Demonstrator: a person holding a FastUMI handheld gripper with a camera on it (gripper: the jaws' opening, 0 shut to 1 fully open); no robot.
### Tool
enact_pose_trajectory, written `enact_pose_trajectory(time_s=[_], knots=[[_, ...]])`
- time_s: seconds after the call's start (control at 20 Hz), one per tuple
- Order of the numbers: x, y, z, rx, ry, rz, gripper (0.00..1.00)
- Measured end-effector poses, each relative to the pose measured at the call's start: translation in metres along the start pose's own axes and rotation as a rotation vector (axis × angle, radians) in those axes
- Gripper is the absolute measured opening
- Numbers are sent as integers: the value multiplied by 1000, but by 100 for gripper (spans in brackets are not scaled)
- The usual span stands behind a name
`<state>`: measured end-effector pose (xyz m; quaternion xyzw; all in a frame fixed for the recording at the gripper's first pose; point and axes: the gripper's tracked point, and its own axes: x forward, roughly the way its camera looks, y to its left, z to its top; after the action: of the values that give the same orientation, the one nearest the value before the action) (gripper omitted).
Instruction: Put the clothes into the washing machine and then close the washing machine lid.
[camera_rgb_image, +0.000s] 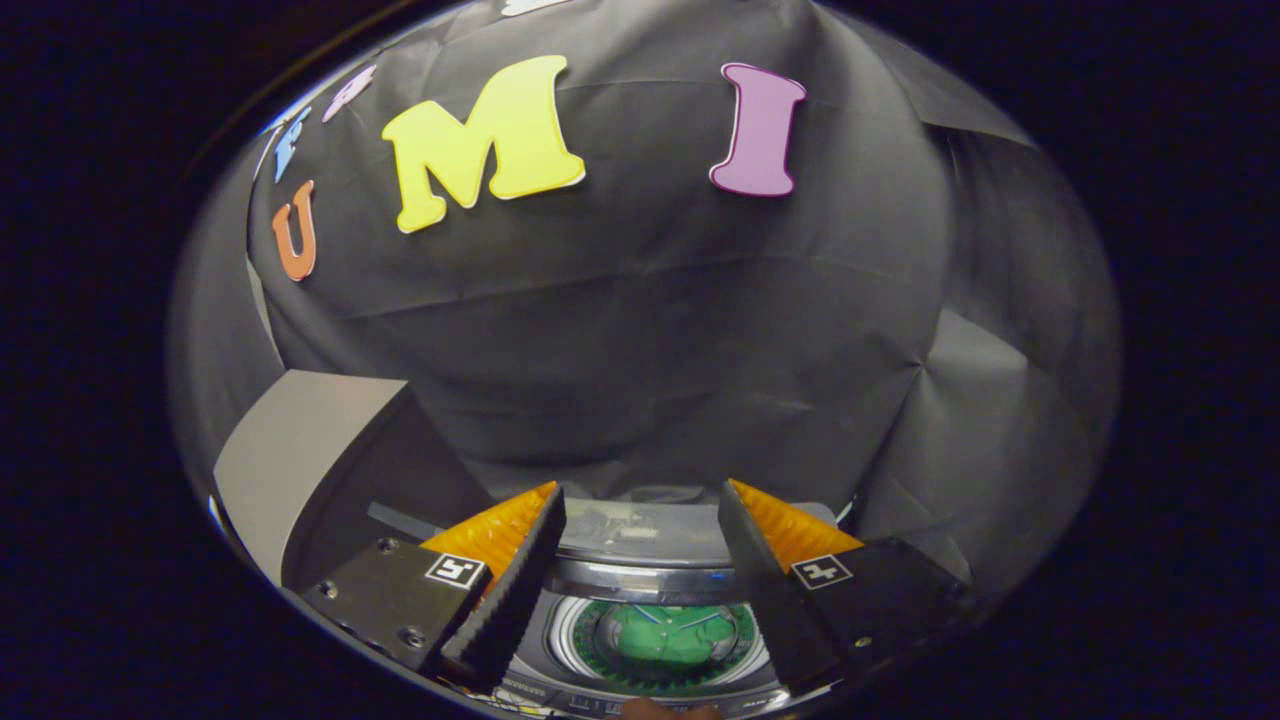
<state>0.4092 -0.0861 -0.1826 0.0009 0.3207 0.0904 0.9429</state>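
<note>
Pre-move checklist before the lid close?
1. Fingers apart: ok, gripper open, nothing between them.
2. Clothes in drum: ok, green clothes lie inside the washing machine opening.
3. Cloth clear of the rim: cannot tell, the fingers hide part of the rim.
4. Lid open and within reach: ok, grey lid stands raised beside the fingers.
5. Lid untouched: ok, no contact.

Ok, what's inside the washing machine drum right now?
Something green lies in the washing machine drum, seen through its round opening between the open tool fingers. The fingers cover the drum's sides, so anything else in there can't be seen.
</note>
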Motion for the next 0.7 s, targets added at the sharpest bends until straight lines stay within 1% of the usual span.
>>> enact_pose_trajectory(time_s=[0.4, 0.55, 0.7], knots=[[-26, 0, -50, 22, 79, -39, 96], [-34, 0, -90, 44, 145, -61, 96], [-44, 2, -125, 71, 182, -89, 96]])
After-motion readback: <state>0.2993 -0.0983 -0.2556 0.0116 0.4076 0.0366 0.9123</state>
